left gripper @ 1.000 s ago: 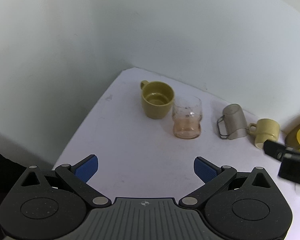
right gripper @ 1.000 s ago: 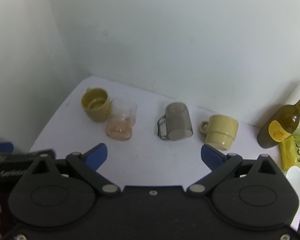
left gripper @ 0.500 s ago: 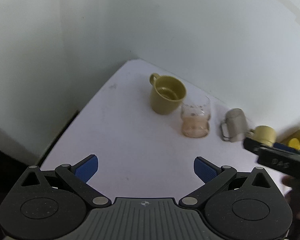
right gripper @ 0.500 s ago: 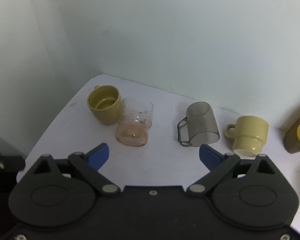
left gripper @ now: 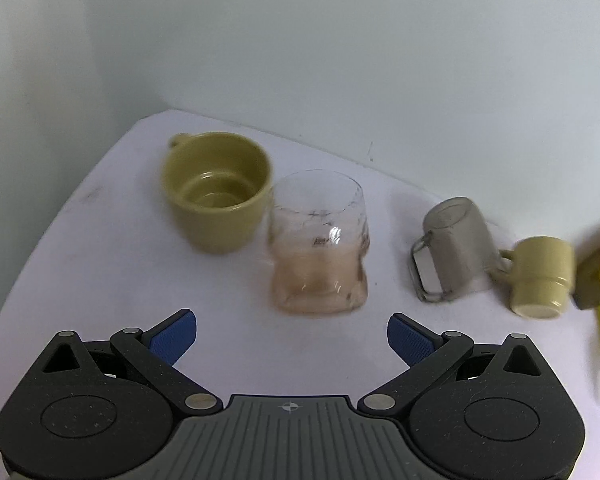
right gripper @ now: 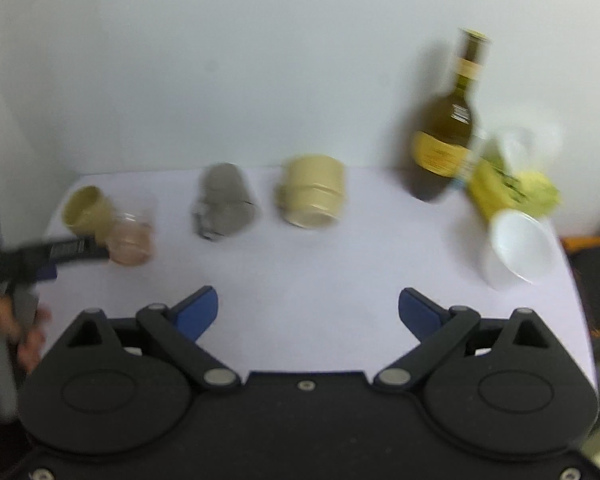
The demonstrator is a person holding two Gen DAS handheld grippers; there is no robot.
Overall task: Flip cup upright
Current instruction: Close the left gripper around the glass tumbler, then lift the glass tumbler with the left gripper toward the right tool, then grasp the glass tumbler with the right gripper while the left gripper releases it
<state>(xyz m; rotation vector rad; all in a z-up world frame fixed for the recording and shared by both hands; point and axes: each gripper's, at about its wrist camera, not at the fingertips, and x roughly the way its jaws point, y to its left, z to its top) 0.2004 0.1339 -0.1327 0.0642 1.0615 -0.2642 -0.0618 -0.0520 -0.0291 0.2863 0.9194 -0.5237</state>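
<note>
Closer now: glass (left gripper: 319, 248) before open jaws.

Left gripper (left gripper: 292, 334): jaws wide open, nothing between them, held above the table. Right gripper (right gripper: 308, 310): same, jaws spread, empty. Left hand (right gripper: 8, 320) visible at frame edge, blurred.

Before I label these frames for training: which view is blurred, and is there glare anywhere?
Right wrist view: motion-smeared throughout, the bottle and cream mug soft-edged. Left wrist view: sharper, slight blur toward the right edge, a small glare spot on the glass tumbler.
</note>
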